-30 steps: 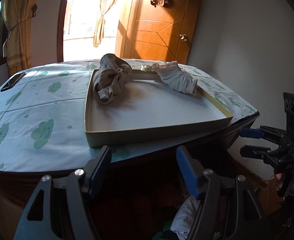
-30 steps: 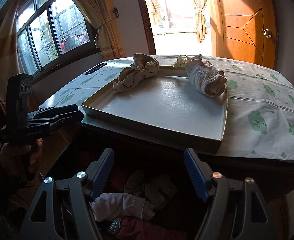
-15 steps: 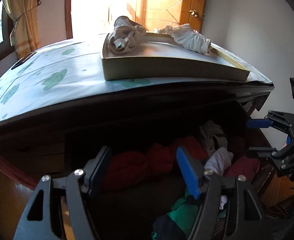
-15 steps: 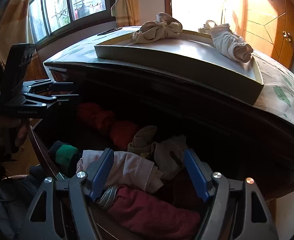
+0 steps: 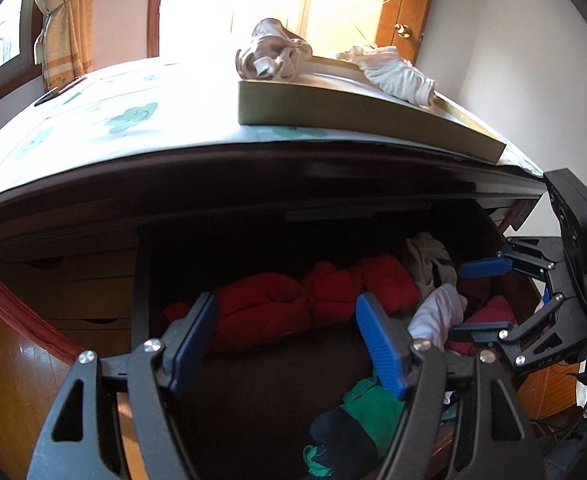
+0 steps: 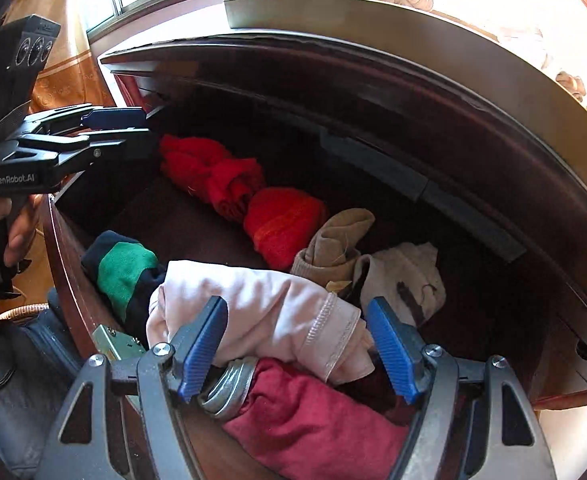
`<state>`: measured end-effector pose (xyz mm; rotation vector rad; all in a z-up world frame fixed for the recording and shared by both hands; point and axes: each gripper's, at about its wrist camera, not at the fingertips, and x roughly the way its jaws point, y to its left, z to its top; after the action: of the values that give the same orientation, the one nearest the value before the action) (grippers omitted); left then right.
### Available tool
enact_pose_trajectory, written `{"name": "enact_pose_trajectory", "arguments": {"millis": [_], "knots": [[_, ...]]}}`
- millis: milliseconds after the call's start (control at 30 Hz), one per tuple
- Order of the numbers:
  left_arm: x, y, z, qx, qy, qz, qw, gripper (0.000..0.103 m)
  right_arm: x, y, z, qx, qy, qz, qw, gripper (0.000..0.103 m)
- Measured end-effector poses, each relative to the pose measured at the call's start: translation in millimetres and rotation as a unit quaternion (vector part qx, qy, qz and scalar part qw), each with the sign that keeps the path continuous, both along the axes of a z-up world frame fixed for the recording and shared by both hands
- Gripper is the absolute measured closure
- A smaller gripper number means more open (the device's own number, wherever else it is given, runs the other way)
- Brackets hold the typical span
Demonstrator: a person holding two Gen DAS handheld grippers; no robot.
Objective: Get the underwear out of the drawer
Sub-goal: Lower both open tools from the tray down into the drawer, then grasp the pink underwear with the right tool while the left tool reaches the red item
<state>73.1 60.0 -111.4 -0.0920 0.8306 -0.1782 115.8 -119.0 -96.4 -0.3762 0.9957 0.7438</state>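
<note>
Both grippers hang over the open drawer [image 6: 73, 280]. The right gripper [image 6: 297, 344] has its jaws apart, straddling pale pink underwear [image 6: 269, 312] among the clothes — pads not pressing it. The left gripper [image 5: 285, 344] has jaws opening, empty, above a red roll [image 5: 293, 304].

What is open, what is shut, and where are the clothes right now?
Drawer: pulled open, clothes inside.
Pale pink underwear: lying in the drawer, between the right claw's fingers, not squeezed.
Right claw: open.
Left claw: opening, nothing in it.
Tray: on top, two garments in it.
</note>
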Motion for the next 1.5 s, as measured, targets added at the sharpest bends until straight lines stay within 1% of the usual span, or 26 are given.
{"name": "enact_pose_trajectory", "arguments": {"millis": [133, 267, 367, 500, 633, 700, 733, 767, 900, 967, 1000, 1033, 1067, 1133, 1167, 1267, 1367, 1467, 1500], "knots": [[-0.6, 4.0, -0.6, -0.002, 0.001, 0.002, 1.0, 0.031, 1.2, 12.8, -1.7, -0.017, -0.007, 0.047, 0.999, 0.029], [-1.7, 6.6, -1.6, -0.005, 0.002, 0.004, 1.0, 0.031, -2.9, 28.7, -4.9, -0.041, -0.016, 0.099, 0.994, 0.029], [-1.7, 7.6, -2.6, -0.007, 0.004, 0.004, 1.0, 0.031, -0.3, 39.6, -15.1, -0.066, -0.001, 0.125, 0.99, 0.029], [0.1, 7.1, -4.6, -0.004, 0.012, -0.002, 0.9999, 0.029, 13.6, 45.8, -22.8, -0.057, 0.034, 0.126, 0.99, 0.029], [2.4, 3.5, -7.2, 0.01, 0.02, -0.017, 0.9996, 0.029, 26.4, 50.3, -34.8, -0.075, 0.067, 0.114, 0.988, 0.029], [4.1, 2.2, -8.0, 0.019, 0.023, -0.023, 0.9993, 0.029, 29.2, 53.3, -37.1, -0.08, 0.064, 0.117, 0.988, 0.029], [5.2, 1.5, -8.4, 0.023, 0.025, -0.027, 0.999, 0.029, 28.2, 53.8, -38.1, -0.087, 0.061, 0.121, 0.987, 0.03], [6.8, 0.7, -8.9, 0.028, 0.027, -0.032, 0.9987, 0.029, 26.0, 56.0, -39.1, -0.095, 0.055, 0.126, 0.986, 0.034], [12.5, -3.1, -9.5, 0.048, 0.034, -0.044, 0.9973, 0.029, 20.6, 58.6, -46.6, -0.115, 0.049, 0.136, 0.983, 0.037], [14.3, -6.1, -9.4, 0.056, 0.036, -0.05, 0.9965, 0.029, 19.1, 63.5, -50.7, -0.122, 0.051, 0.143, 0.981, 0.046], [14.8, -7.5, -9.1, 0.06, 0.035, -0.053, 0.9962, 0.029, 16.9, 69.0, -54.3, -0.131, 0.05, 0.148, 0.979, 0.048], [15.5, -8.9, -8.8, 0.063, 0.036, -0.057, 0.9958, 0.029, 15.7, 71.5, -56.1, -0.137, 0.048, 0.15, 0.978, 0.053], [16.3, -10.5, -8.7, 0.066, 0.036, -0.061, 0.9953, 0.029, 15.1, 73.2, -56.5, -0.139, 0.045, 0.147, 0.978, 0.062], [18.1, -13.5, -8.2, 0.071, 0.036, -0.064, 0.9947, 0.029, 11.0, 72.7, -53.1, -0.129, 0.036, 0.143, 0.981, 0.073], [18.9, -14.2, -8.0, 0.072, 0.037, -0.067, 0.9944, 0.029, 9.3, 70.2, -51.3, -0.119, 0.034, 0.138, 0.983, 0.076], [21.6, -18.0, -9.4, 0.083, 0.041, -0.074, 0.9929, 0.029, 7.0, 60.3, -41.9, -0.083, 0.022, 0.118, 0.989, 0.08], [25.2, -21.0, -10.5, 0.095, 0.047, -0.082, 0.991, 0.029, 8.0, 47.4, -36.5, -0.036, 0.036, 0.103, 0.993, 0.08], [29.9, -23.7, -13.9, 0.11, 0.054, -0.091, 0.9883, 0.029, 11.2, 35.4, -30.0, 0.007, 0.042, 0.083, 0.996, 0.08], [32.0, -25.6, -15.0, 0.117, 0.058, -0.095, 0.9869, 0.029, 12.4, 30.7, -29.0, 0.013, 0.04, 0.076, 0.996, 0.08]]}}
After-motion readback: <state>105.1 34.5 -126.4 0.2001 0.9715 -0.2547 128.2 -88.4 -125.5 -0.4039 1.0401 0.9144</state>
